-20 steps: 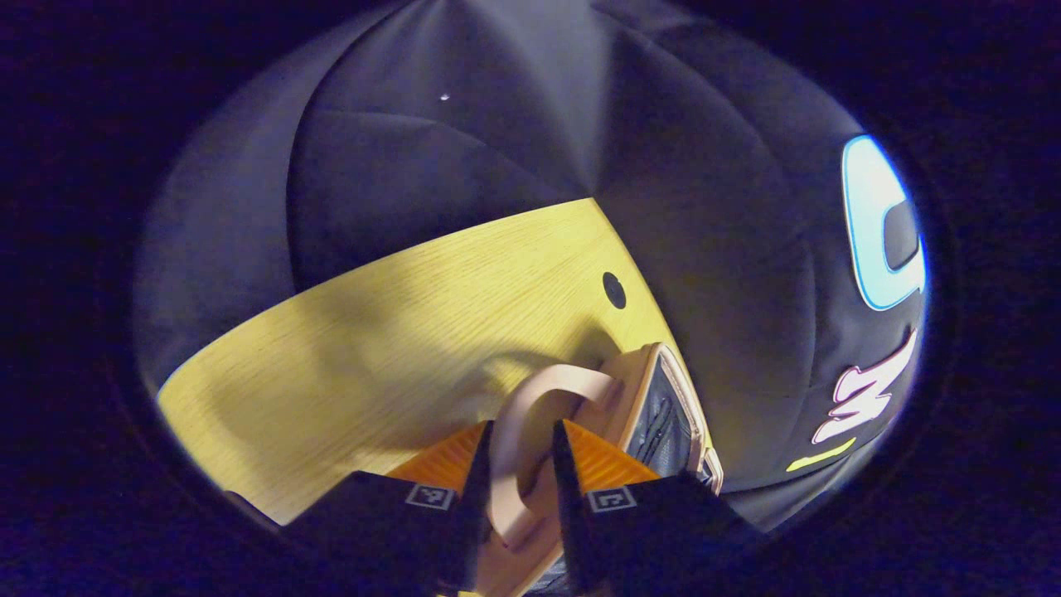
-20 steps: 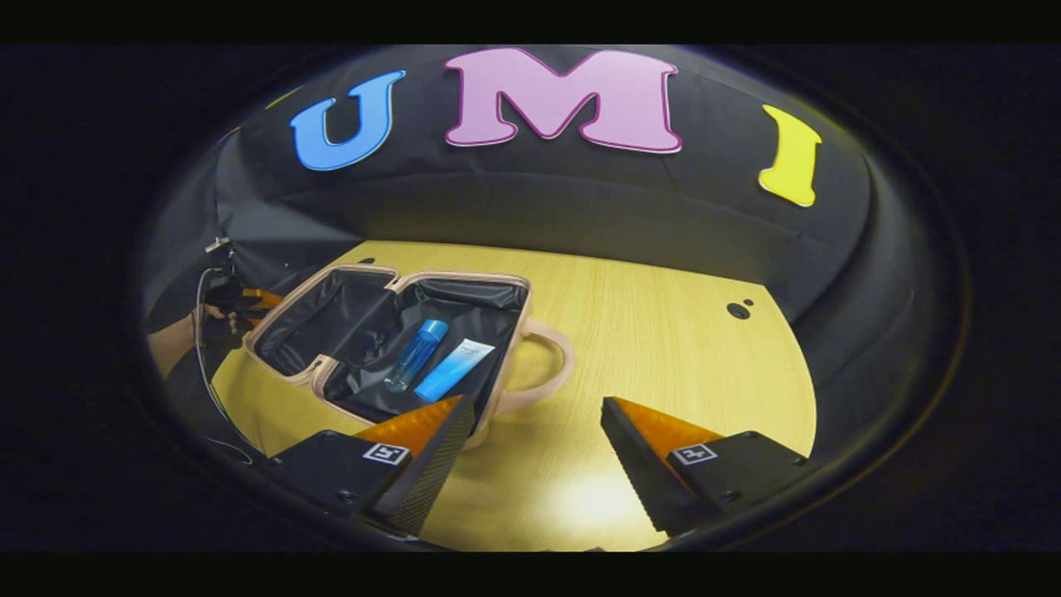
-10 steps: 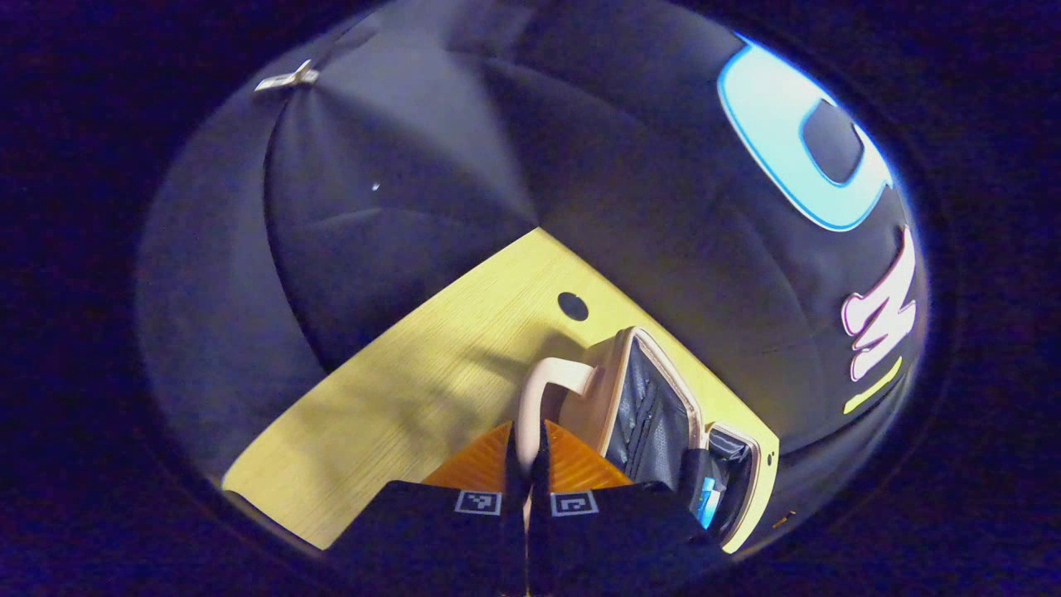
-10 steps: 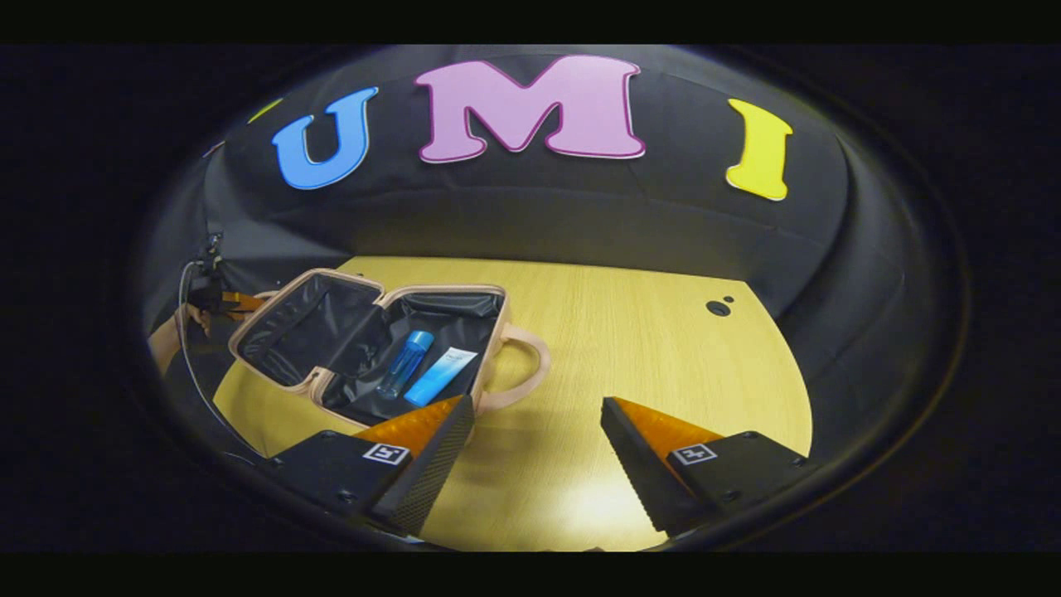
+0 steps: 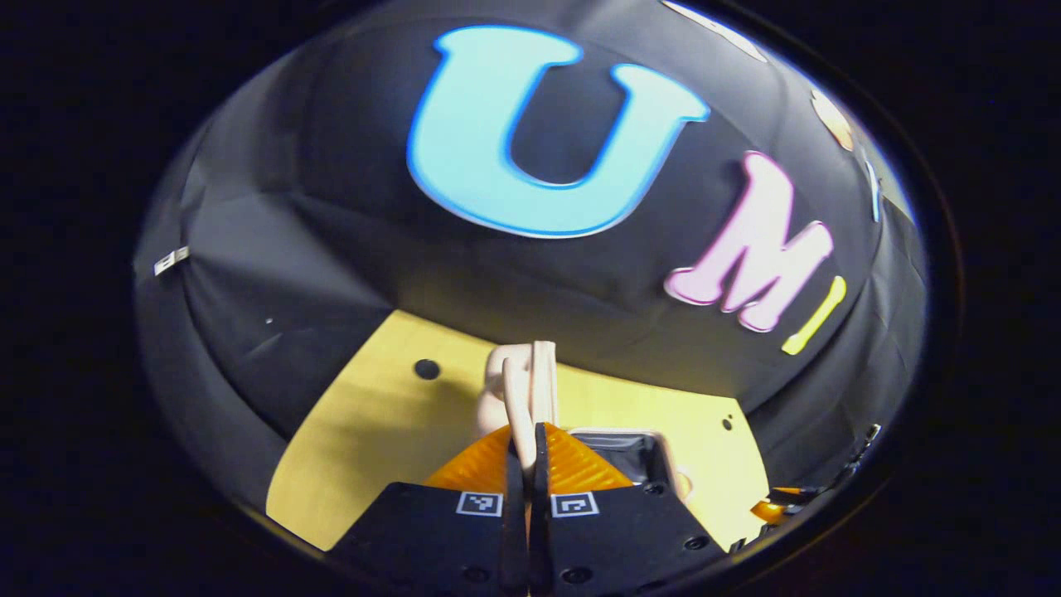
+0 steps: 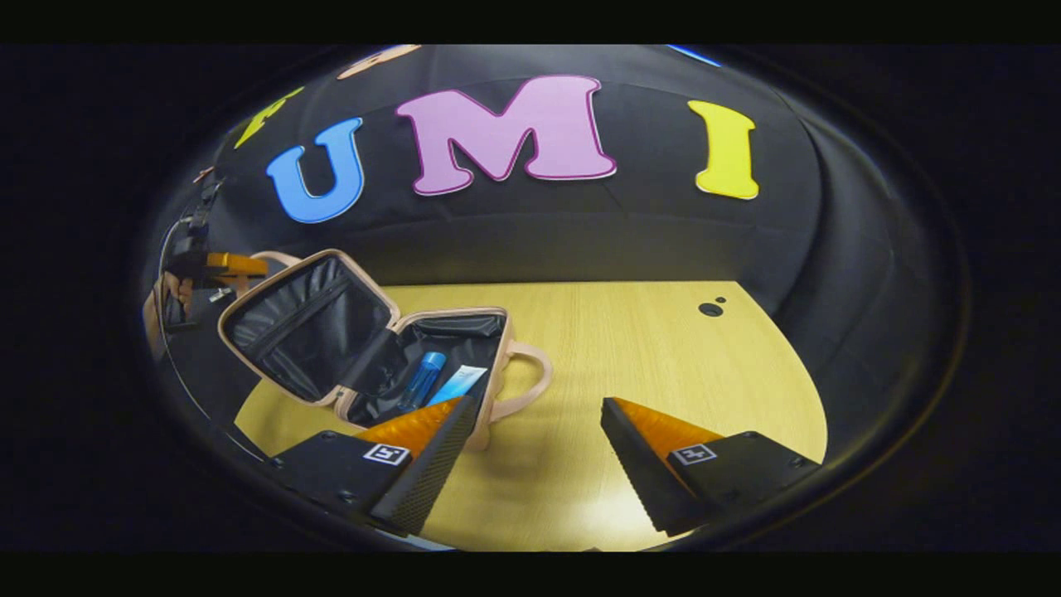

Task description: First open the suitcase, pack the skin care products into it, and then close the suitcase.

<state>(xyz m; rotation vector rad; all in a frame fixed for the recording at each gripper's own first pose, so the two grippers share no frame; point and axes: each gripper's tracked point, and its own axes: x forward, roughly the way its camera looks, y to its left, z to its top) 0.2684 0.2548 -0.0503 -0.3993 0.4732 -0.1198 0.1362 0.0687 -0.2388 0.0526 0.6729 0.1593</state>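
Note:
The pink suitcase (image 6: 331,398) lies open on the wooden table (image 6: 663,356), its black-lined lid (image 6: 307,327) tilted up from the left. A blue bottle (image 6: 423,380) and a pale blue tube (image 6: 457,384) lie side by side in the base. My left gripper (image 5: 525,439) is shut on the lid's pink handle (image 5: 522,385); it also appears far off as the left gripper (image 6: 211,265), held by a hand (image 6: 157,303). My right gripper (image 6: 539,410) hangs open over the table, just right of the base's handle (image 6: 530,381), holding nothing.
A small round hole (image 6: 710,309) sits in the tabletop at the far right; another hole (image 5: 427,369) lies left of the lid's handle. Bare wood spreads right of the suitcase. The right gripper (image 5: 775,506) peeks in at the lower right edge.
My left gripper closed on the lid's handle and swung the lid up from flat to a steep tilt. The right gripper stayed open and hardly shifted.

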